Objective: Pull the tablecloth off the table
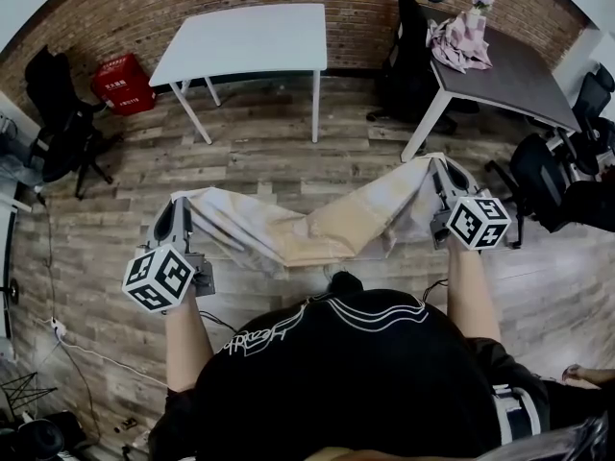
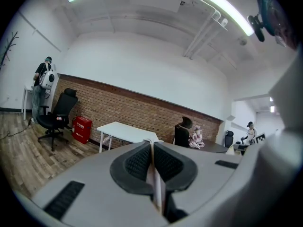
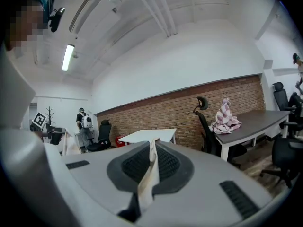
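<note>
A beige tablecloth (image 1: 298, 229) hangs stretched between my two grippers over the wooden floor and sags in the middle. My left gripper (image 1: 178, 221) is shut on its left end. My right gripper (image 1: 444, 176) is shut on its right end. In the left gripper view a thin fold of the cloth (image 2: 155, 178) is pinched between the closed pads of the left gripper (image 2: 151, 145). The right gripper view shows the cloth's edge (image 3: 147, 176) clamped in the right gripper (image 3: 152, 148). The white table (image 1: 245, 41) stands bare ahead, apart from the cloth.
A red box (image 1: 123, 83) and a black office chair (image 1: 62, 113) stand at the left. A dark table (image 1: 519, 84) with a pink checked cloth (image 1: 459, 41) is at the right, with black chairs (image 1: 557, 176) beside it. A person with a backpack (image 2: 42, 86) stands far off.
</note>
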### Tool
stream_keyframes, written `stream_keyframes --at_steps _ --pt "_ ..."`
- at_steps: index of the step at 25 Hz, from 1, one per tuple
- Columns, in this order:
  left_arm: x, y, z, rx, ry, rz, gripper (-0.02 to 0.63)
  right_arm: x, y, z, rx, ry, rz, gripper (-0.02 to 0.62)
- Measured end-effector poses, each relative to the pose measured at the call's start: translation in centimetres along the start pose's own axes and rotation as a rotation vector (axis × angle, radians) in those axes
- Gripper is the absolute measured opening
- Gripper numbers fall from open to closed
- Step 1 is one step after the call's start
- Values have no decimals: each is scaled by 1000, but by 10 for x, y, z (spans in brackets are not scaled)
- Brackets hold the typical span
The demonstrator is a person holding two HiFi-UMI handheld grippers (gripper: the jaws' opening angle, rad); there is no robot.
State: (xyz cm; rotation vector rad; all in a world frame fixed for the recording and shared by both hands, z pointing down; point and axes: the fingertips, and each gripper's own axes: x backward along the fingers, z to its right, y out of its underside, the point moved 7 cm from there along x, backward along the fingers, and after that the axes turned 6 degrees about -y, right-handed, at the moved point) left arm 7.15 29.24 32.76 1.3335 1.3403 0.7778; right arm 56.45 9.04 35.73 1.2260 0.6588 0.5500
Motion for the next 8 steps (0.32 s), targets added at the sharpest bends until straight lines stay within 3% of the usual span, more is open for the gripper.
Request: stream_keyframes --at_steps 8 --pt "10 2 -14 -1 -8 -4 6 2 9 -8 7 16 -20 -3"
